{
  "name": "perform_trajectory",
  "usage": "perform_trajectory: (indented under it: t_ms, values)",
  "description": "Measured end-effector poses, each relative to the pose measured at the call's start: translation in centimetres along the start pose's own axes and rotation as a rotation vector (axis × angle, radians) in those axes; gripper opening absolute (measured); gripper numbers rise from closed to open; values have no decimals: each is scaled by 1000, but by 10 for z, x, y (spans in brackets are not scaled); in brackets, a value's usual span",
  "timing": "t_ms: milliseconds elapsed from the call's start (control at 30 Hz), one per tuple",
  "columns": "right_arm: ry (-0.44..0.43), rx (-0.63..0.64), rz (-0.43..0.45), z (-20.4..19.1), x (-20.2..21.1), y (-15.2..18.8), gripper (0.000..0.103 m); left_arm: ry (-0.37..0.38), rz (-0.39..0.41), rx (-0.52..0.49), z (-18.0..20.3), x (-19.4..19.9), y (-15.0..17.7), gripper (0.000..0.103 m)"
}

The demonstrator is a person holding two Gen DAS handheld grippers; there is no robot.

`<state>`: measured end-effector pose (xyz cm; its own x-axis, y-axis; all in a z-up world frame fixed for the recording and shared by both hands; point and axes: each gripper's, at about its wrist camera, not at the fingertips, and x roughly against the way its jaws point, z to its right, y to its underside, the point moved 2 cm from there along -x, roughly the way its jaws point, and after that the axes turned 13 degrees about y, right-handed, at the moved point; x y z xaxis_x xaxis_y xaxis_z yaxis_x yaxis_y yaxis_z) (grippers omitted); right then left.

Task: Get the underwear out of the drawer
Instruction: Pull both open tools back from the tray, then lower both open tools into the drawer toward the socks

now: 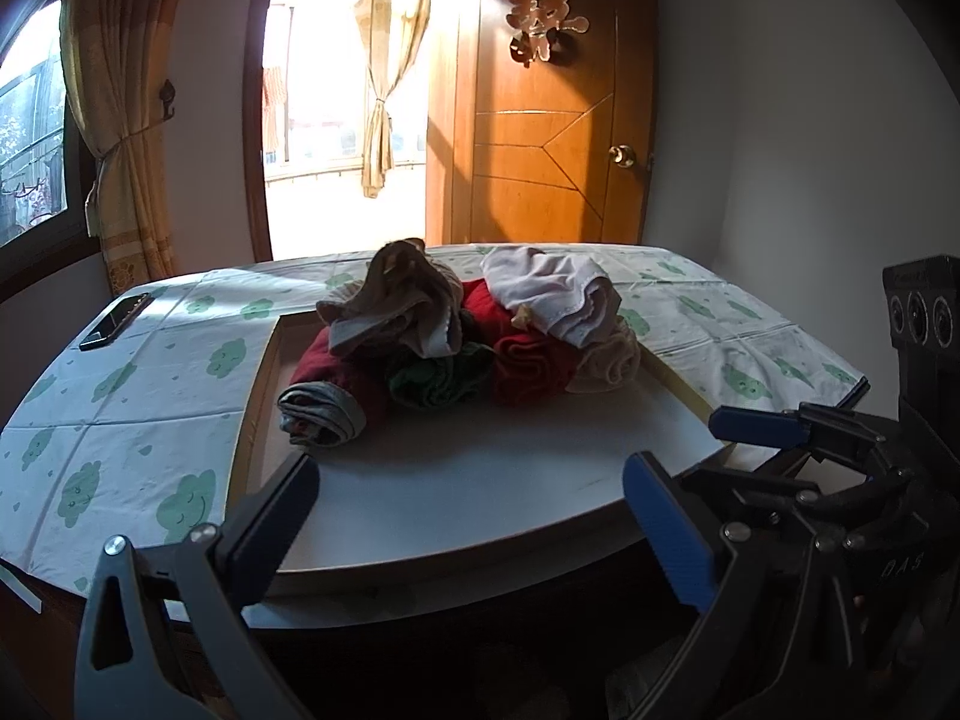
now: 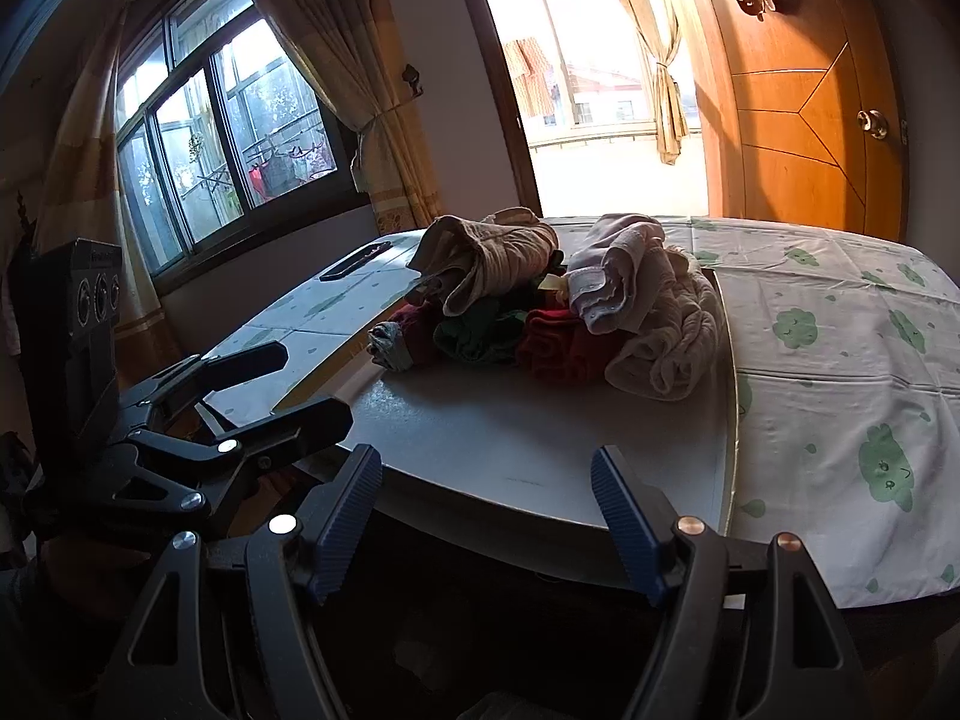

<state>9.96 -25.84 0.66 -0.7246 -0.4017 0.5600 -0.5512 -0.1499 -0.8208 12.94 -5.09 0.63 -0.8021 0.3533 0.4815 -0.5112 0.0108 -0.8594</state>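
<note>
A shallow white drawer (image 1: 480,480) with a pale wooden rim lies on the table; it also shows in the right wrist view (image 2: 540,438). At its far end sits a pile of rolled underwear (image 1: 462,330): beige, pink-white, red, green and grey pieces, also seen in the right wrist view (image 2: 558,306). My left gripper (image 1: 471,516) is open and empty at the drawer's near edge, well short of the pile. My right gripper (image 2: 486,510) is open and empty too, beside the left one; it shows in the left wrist view (image 1: 744,426), and the left gripper shows in the right wrist view (image 2: 300,384).
The table wears a white cloth with green cloud prints (image 1: 120,420). A black phone (image 1: 114,321) lies at the far left corner. Behind are a wooden door (image 1: 540,120), an open doorway and a curtained window (image 2: 228,138).
</note>
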Motion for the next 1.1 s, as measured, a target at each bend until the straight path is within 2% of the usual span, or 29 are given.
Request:
perform_trajectory:
  t_ms: [700, 1100]
  values:
    - [12, -85, -37, 20, 5, 47, 75, -1, 6, 56, -3, 18, 33, 103]
    - [23, -110, -83, 31, 1, 76, 75, -20, -34, 70, -4, 18, 63, 103]
